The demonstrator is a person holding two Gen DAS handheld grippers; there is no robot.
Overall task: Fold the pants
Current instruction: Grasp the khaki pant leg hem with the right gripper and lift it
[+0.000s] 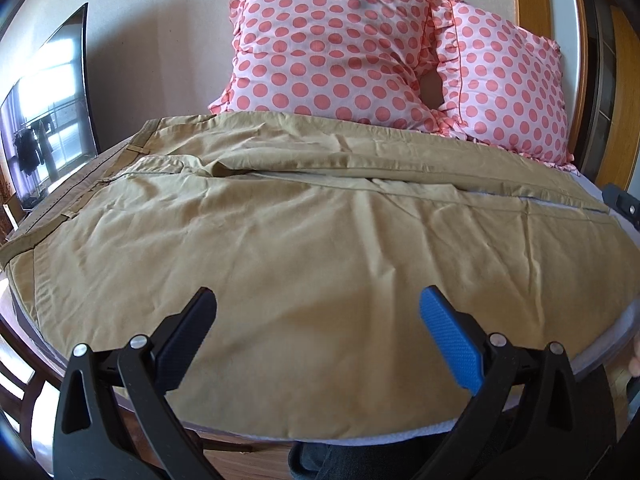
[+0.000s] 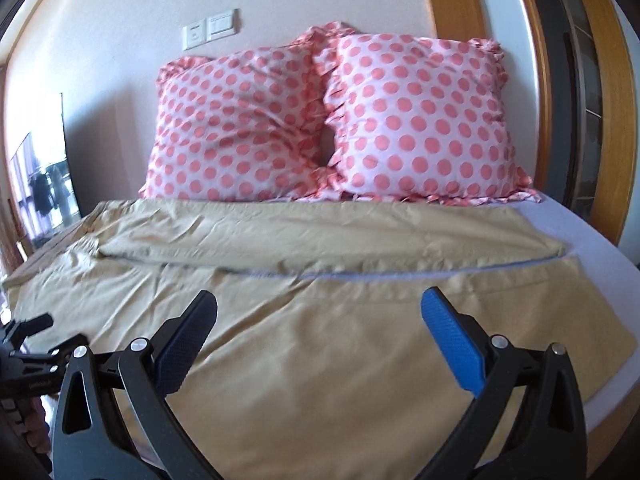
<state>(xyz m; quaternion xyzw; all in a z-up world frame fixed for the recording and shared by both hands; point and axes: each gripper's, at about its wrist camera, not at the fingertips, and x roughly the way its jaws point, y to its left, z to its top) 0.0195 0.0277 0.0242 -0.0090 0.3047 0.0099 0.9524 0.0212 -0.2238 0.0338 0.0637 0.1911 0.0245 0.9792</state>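
Note:
Tan pants (image 1: 280,240) lie spread flat on a bed, waistband at the left, the two legs running to the right. They also show in the right wrist view (image 2: 320,340), with a narrow gap between the near and far leg. My left gripper (image 1: 318,312) is open and empty, hovering over the near leg by the bed's front edge. My right gripper (image 2: 318,312) is open and empty, over the near leg further right. The left gripper's body (image 2: 28,344) shows at the left of the right wrist view.
Two pink polka-dot pillows (image 1: 332,52) (image 2: 420,120) lean on the wall behind the pants. The pale blue sheet (image 2: 600,248) is bare at the right. A dark screen (image 1: 52,112) stands at the left. A wooden door frame (image 2: 600,120) is at the right.

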